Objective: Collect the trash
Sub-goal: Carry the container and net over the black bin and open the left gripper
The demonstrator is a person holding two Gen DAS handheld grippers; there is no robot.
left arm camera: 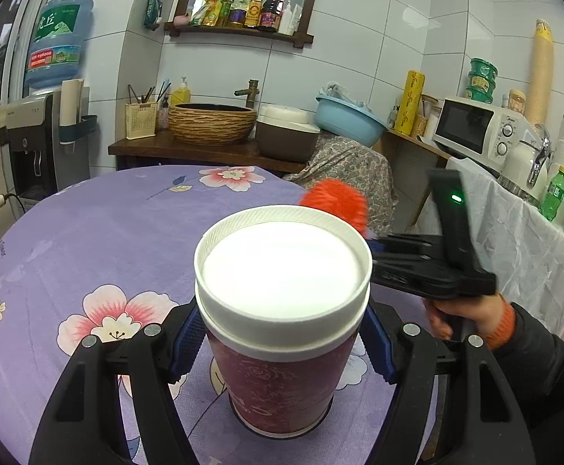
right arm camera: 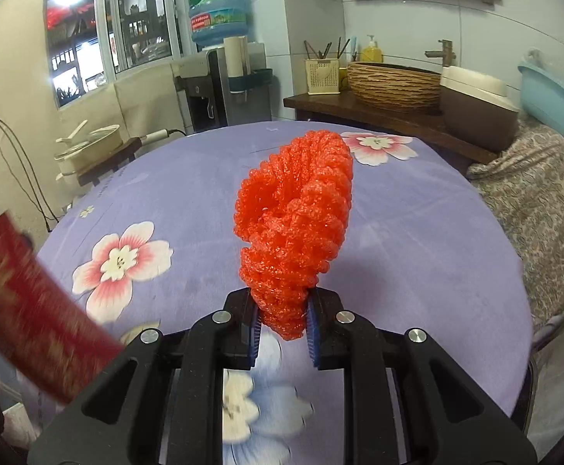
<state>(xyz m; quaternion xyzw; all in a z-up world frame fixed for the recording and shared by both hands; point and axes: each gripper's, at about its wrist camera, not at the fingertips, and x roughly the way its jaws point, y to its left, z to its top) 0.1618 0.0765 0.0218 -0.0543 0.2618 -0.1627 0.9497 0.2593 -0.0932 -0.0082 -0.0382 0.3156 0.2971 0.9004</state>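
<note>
A dark red paper cup with a white lid (left arm camera: 282, 271) stands upright between the blue pads of my left gripper (left arm camera: 282, 348), which is shut on its sides just under the lid. Its base is close over the purple flowered tablecloth (left arm camera: 88, 232); I cannot tell whether it touches. My right gripper (right arm camera: 282, 333) is shut on the lower end of an orange-red foam net (right arm camera: 297, 213), which sticks up above the table. In the left wrist view that foam net (left arm camera: 336, 201) shows behind the cup, to its right. In the right wrist view the cup (right arm camera: 30, 310) is a red blur at the left edge.
A hand with an orange cuff (left arm camera: 464, 314) holds the right gripper beside the cup. Behind the round table stand a water dispenser (left arm camera: 38, 143), a wooden counter with a woven basin (left arm camera: 212, 124), and a patterned cloth-covered seat (left arm camera: 344, 166). A microwave (left arm camera: 475, 128) sits at right.
</note>
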